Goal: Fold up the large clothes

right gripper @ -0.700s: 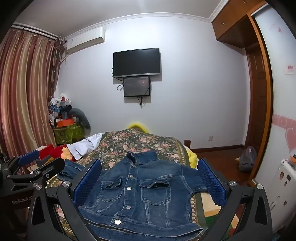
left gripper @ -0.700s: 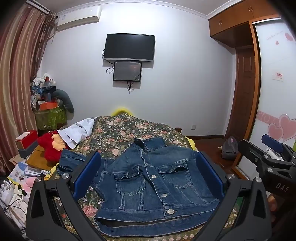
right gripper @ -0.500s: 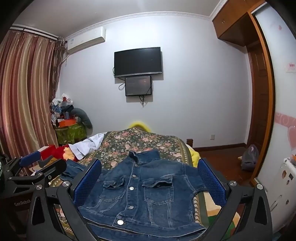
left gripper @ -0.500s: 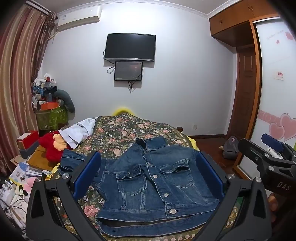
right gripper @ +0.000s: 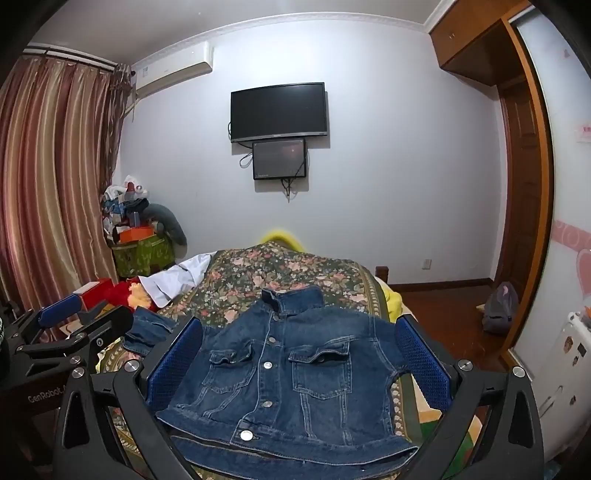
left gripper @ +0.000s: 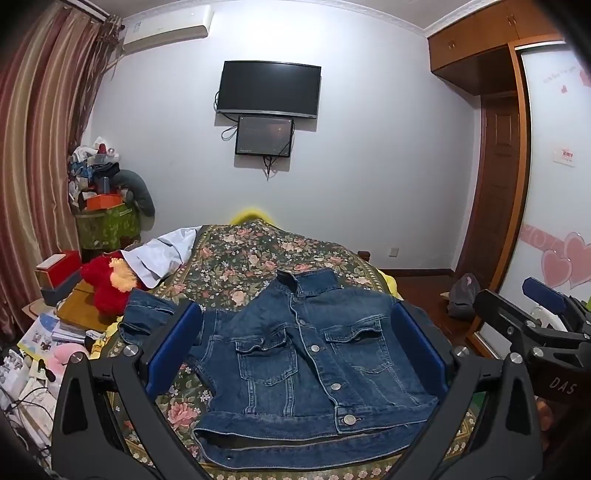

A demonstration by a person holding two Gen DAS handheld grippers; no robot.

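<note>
Denim jacket (left gripper: pixel 314 365) lies front-up and buttoned on the bed (left gripper: pixel 255 254), on a floral bedspread, collar at 12 o'clock toward the far wall, hem nearest the cameras. One sleeve (left gripper: pixel 147 314) runs out toward 9 o'clock, cuff near the bed's edge; other sleeve can't be made out from either view.

Left gripper (left gripper: pixel 295 343): jaws spread as wide as they go, blue pads either side of the jacket's chest in its own view, nothing held, hovering above the fabric, not touching. It also shows at 9 o'clock in the right wrist view (right gripper: pixel 66 332).

Right gripper (right gripper: pixel 299 354): same, jaws wide apart, empty, above the jacket, aimed slightly down at it. It shows at 3 o'clock in the left wrist view (left gripper: pixel 535 325), with a bit of the person's hand under it at the frame's edge.

White garment (left gripper: pixel 166 254) on the bed at 10 o'clock from the jacket, well apart. Red plush toy (left gripper: pixel 107 284) just beside it off the bed's edge, with books and boxes below. Yellow pillow (left gripper: pixel 251 216) peeks out at the far end of the bed. Wall-mounted TV (left gripper: pixel 267 88) at 12 o'clock with a smaller screen (left gripper: pixel 264 136) just beneath it. Air conditioner (left gripper: pixel 166 26) top left, striped curtains (left gripper: pixel 40 147) at 9 o'clock, wooden wardrobe (left gripper: pixel 495 166) at 3 o'clock, grey bag (left gripper: pixel 463 295) on the floor by it.
</note>
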